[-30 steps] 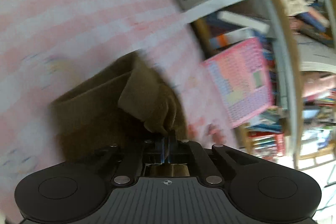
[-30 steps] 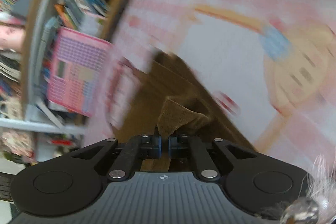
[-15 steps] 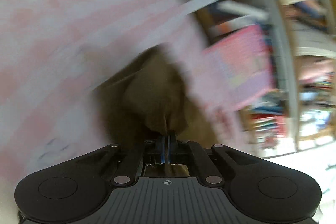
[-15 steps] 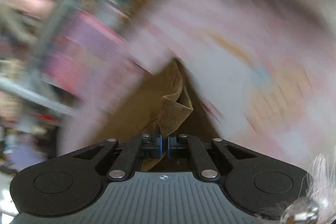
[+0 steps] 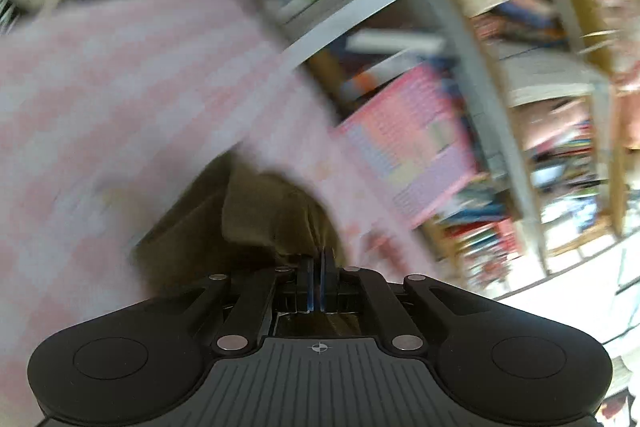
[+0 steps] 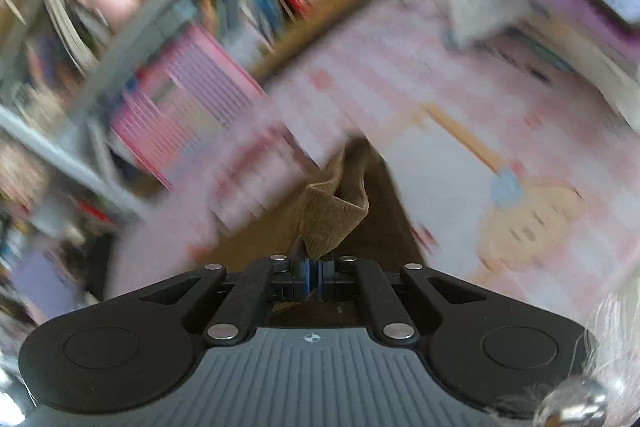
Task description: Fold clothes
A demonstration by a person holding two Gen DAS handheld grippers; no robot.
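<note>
left wrist: my left gripper (image 5: 319, 265) clamped on a bunched edge of the brown garment (image 5: 256, 219), which hangs ahead over the pink checked cloth (image 5: 120, 99) | right wrist: my right gripper (image 6: 313, 269) pinching another corner of it (image 6: 332, 219), lifted | progress: mid-fold, not laid flat; blur hides the rest

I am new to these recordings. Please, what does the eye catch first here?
The brown garment, bunched at the bottom centre of each wrist view, is pinched by the left gripper and the right gripper. Behind it spreads a pink checked cloth, and blurred bookshelves fill the far side.
</note>
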